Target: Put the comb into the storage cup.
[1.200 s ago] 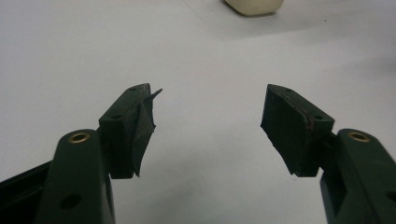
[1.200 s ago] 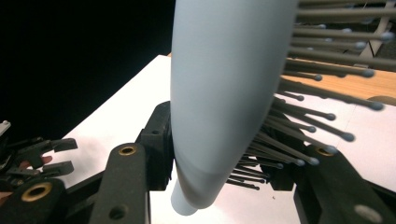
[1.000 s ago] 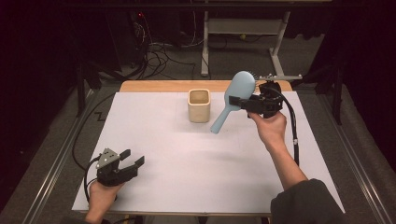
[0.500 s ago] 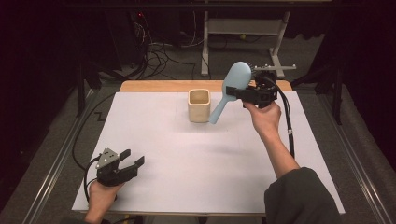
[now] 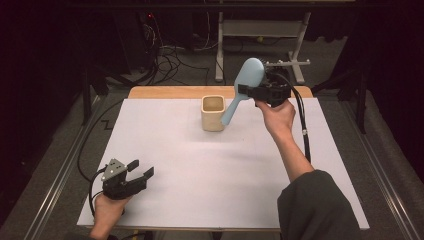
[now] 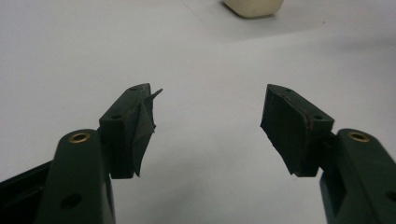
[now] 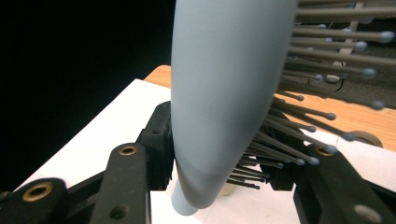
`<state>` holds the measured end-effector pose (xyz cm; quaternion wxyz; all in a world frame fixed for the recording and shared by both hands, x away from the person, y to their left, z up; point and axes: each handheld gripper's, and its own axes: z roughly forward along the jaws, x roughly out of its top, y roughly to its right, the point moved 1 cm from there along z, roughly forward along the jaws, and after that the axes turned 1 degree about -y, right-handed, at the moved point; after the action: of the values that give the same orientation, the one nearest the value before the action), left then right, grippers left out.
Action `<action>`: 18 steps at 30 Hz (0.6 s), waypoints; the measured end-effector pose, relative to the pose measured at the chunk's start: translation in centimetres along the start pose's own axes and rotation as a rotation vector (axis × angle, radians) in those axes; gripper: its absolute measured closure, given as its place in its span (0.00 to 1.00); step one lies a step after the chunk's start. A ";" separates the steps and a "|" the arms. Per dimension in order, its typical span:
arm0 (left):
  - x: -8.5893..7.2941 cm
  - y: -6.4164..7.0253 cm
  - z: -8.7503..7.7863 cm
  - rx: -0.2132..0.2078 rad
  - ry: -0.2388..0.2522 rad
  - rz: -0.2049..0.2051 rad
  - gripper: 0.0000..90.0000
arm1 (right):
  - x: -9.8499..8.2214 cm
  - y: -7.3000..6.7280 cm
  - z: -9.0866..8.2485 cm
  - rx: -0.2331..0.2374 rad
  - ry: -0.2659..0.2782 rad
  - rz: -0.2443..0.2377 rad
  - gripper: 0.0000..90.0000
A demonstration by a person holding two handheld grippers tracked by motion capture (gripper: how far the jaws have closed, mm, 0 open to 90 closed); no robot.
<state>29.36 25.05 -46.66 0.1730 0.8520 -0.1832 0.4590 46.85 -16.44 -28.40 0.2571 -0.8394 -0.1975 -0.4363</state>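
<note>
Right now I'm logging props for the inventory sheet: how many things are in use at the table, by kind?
Hairbrush, light blue: 1
Cup, cream: 1
Handheld grippers, left gripper and right gripper: 2
Total: 4

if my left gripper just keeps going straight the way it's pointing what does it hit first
Probably nothing soon. The left gripper, jaws open, points across bare white table. The cream cup sits far ahead, slightly right of its line, so it might pass beside it; depth is unclear.
</note>
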 end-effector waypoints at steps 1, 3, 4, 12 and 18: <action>0.0 0.0 0.0 0.001 0.000 0.001 0.39 | 0.2 -0.1 0.1 -0.003 -0.001 -0.002 0.60; 0.0 0.0 0.0 0.003 0.001 -0.002 0.39 | 0.5 -0.2 0.3 -0.006 0.000 -0.001 0.60; 0.0 0.0 0.0 0.003 0.001 -0.003 0.39 | 0.8 -0.2 0.6 -0.002 0.007 0.000 0.60; 0.0 0.1 0.0 0.001 0.001 -0.001 0.39 | 1.8 -0.9 1.4 -0.014 0.011 -0.010 0.60; 0.0 0.1 0.0 0.000 0.002 0.000 0.39 | 2.6 -1.0 1.9 -0.031 0.019 -0.010 0.60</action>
<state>29.26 24.98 -46.66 0.1730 0.8516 -0.1832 0.4597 48.93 -14.20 -26.92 0.2438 -0.8380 -0.1927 -0.4485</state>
